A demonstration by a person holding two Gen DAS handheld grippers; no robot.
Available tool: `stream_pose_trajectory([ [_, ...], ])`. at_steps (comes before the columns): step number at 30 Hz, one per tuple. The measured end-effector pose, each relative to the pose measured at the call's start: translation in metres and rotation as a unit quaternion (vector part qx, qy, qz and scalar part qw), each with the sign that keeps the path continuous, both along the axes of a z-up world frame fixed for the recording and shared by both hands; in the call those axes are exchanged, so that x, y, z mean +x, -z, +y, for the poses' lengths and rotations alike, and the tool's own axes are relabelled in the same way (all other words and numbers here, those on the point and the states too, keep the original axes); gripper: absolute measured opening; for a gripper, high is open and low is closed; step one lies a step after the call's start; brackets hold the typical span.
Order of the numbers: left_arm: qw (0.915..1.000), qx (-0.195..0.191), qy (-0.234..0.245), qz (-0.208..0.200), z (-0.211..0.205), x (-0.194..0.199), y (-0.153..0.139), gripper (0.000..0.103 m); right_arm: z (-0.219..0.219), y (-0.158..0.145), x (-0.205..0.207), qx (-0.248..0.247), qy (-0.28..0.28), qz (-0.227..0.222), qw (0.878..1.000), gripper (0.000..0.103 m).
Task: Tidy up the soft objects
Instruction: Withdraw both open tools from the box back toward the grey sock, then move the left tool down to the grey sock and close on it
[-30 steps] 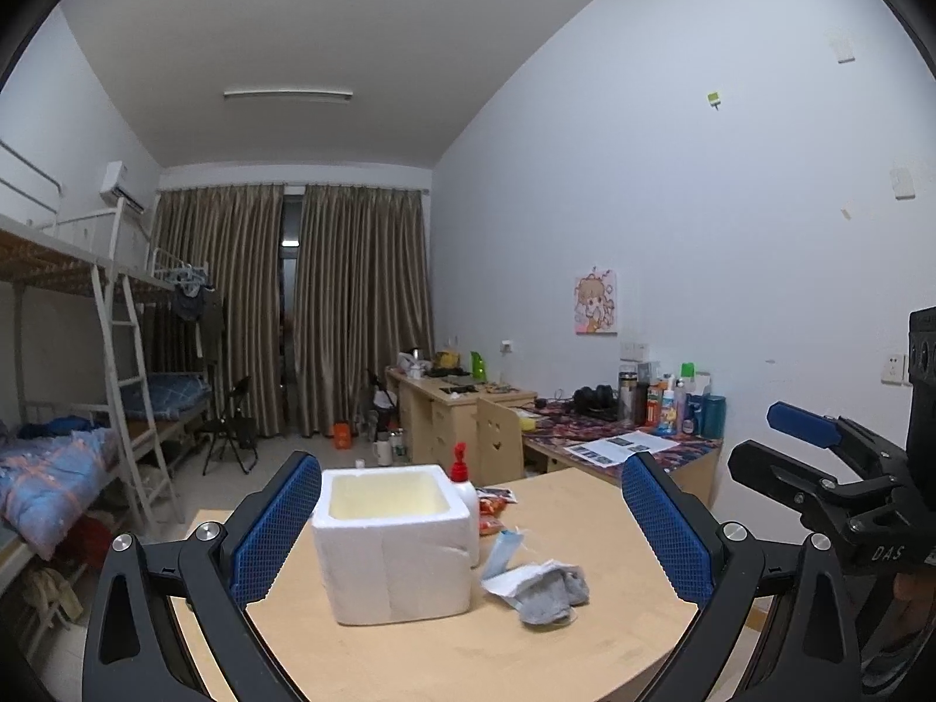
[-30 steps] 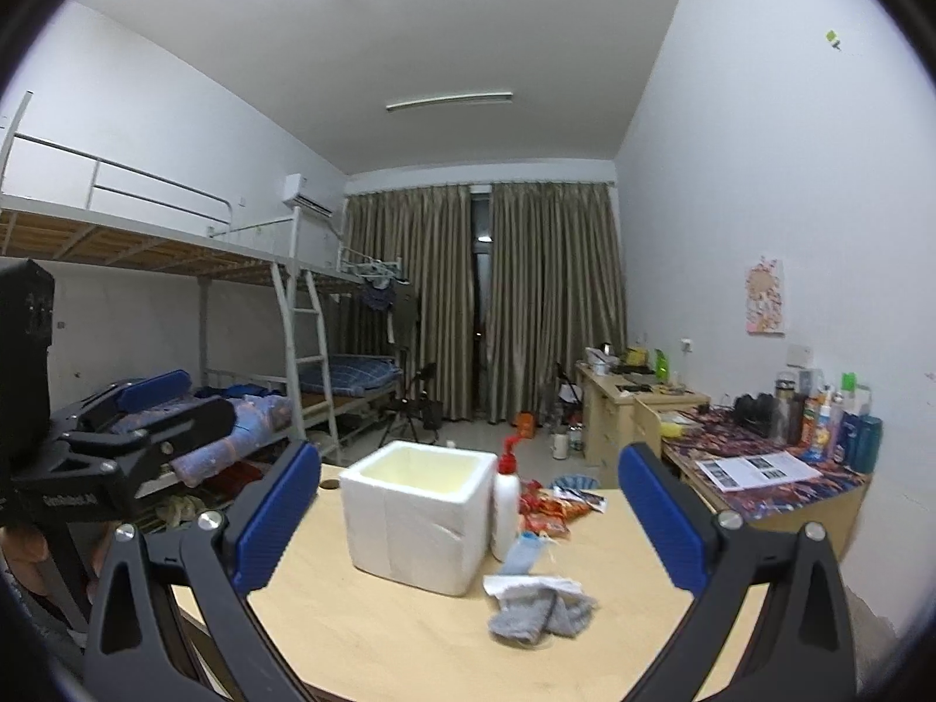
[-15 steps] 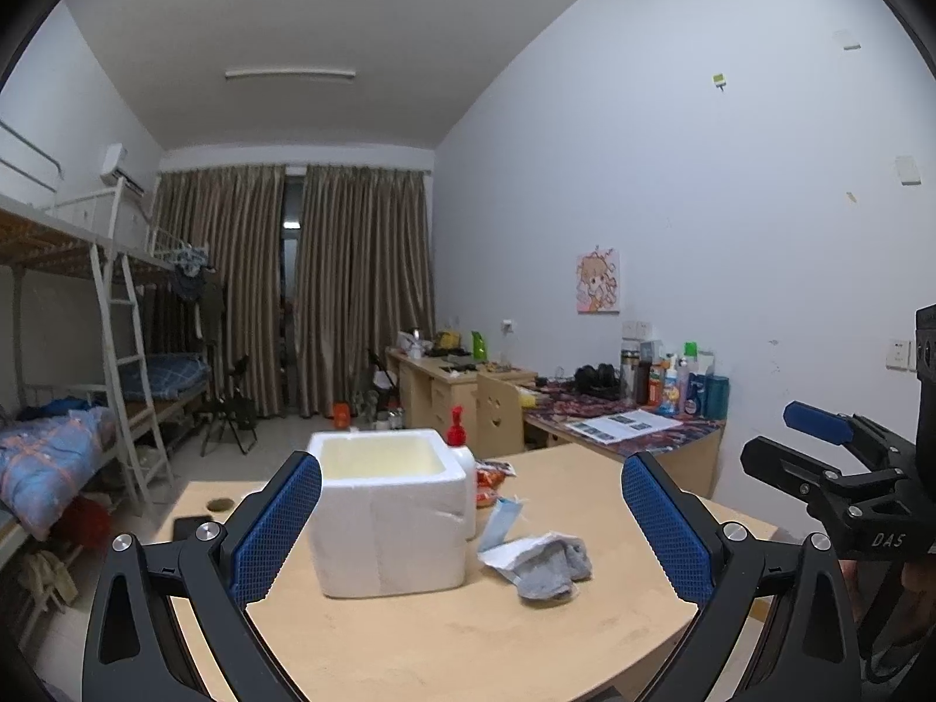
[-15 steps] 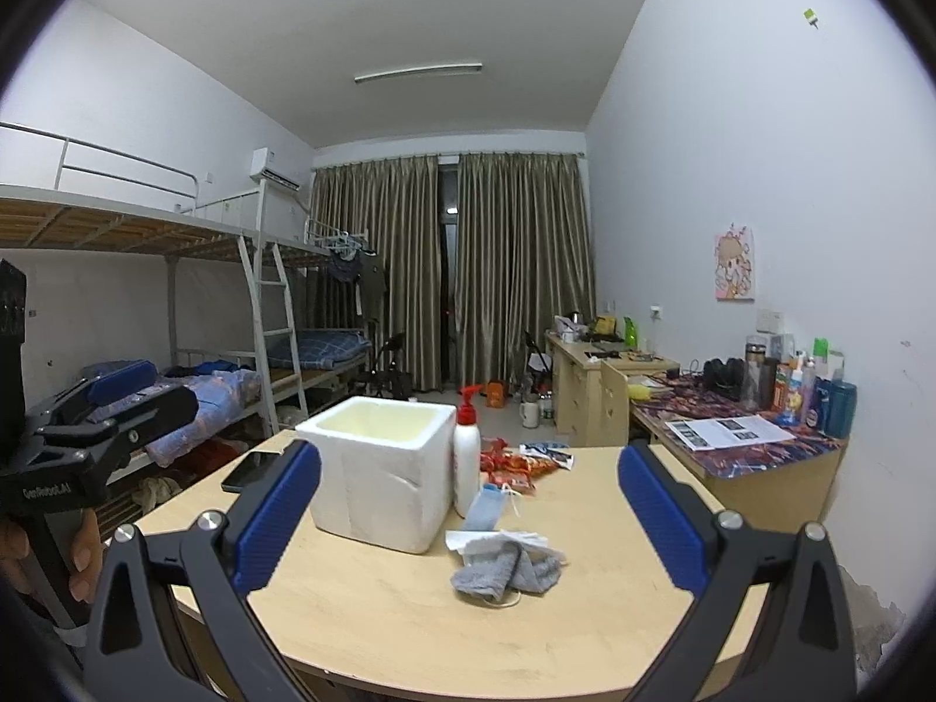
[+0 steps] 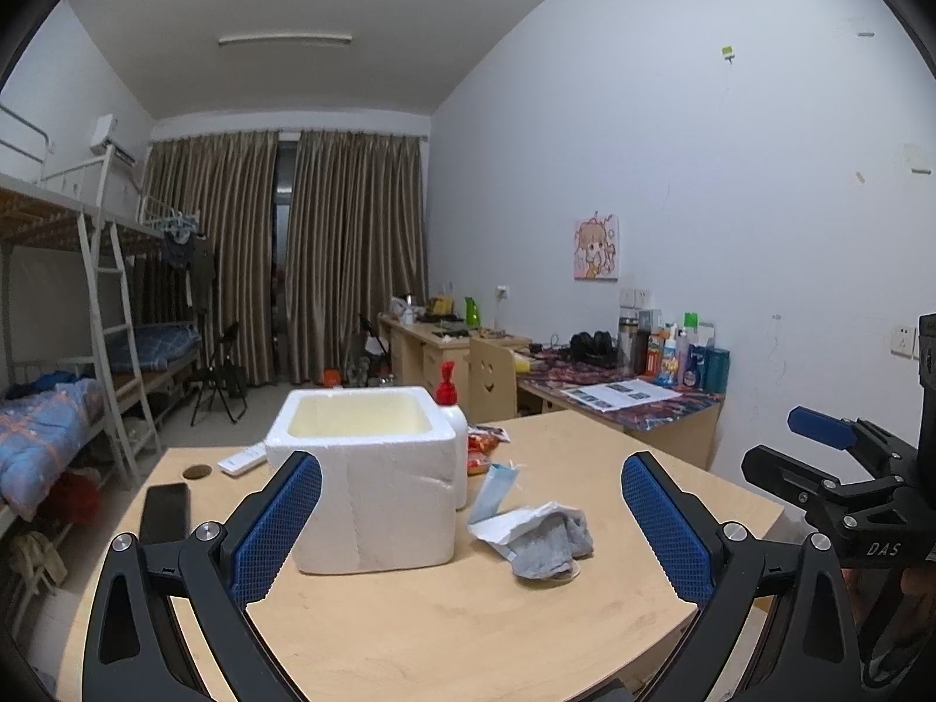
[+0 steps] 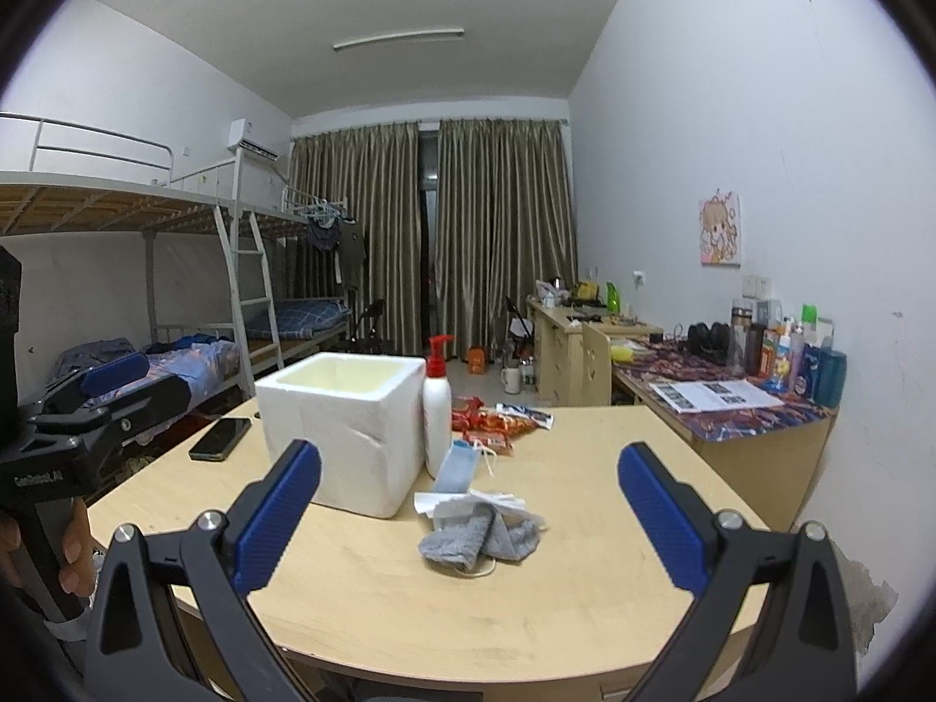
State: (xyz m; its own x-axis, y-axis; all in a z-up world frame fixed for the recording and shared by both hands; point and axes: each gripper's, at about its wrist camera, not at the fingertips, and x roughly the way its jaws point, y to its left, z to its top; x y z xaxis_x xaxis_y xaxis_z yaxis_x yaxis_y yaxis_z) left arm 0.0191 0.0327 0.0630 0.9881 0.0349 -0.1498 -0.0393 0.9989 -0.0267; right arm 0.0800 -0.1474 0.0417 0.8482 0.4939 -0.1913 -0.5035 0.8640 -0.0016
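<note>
Approach was the step in hand, by my reading: both grippers hovered short of the wooden table [image 6: 585, 602], jaws spread wide and empty. The left gripper [image 5: 471, 532] looked across the foam box [image 5: 374, 468]; the right gripper [image 6: 468, 518] faced the soft heap directly.

That heap lay just right of the foam box: a grey sock [image 6: 477, 538] with a white paper piece [image 6: 468, 502] over its far edge, and a blue face mask [image 6: 459, 468] leaning between the heap and the box. A pump bottle [image 6: 437, 409] stood touching the box's right side, with snack packets [image 6: 497, 421] beyond it and a phone [image 6: 221, 437] left of the box.

To do it well, the right gripper should probably come down on the sock's bunched middle (cloth slips from a shallow pinch), steering clear of the paper, then lift over the box rim into its open top.

Against half a second earlier, both views sat closer and higher over the table, so the box interior showed more and the sock loomed larger. Nothing on the table had shifted.
</note>
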Motion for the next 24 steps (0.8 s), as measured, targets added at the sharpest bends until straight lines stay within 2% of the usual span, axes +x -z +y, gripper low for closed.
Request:
stream_pose_trajectory([
  [24, 0.9962, 0.002, 0.039, 0.078, -0.016, 0.089, 0.056, 0.103, -0.024, 0.037, 0.067, 0.010, 0.025, 0.087, 0.996, 0.103],
])
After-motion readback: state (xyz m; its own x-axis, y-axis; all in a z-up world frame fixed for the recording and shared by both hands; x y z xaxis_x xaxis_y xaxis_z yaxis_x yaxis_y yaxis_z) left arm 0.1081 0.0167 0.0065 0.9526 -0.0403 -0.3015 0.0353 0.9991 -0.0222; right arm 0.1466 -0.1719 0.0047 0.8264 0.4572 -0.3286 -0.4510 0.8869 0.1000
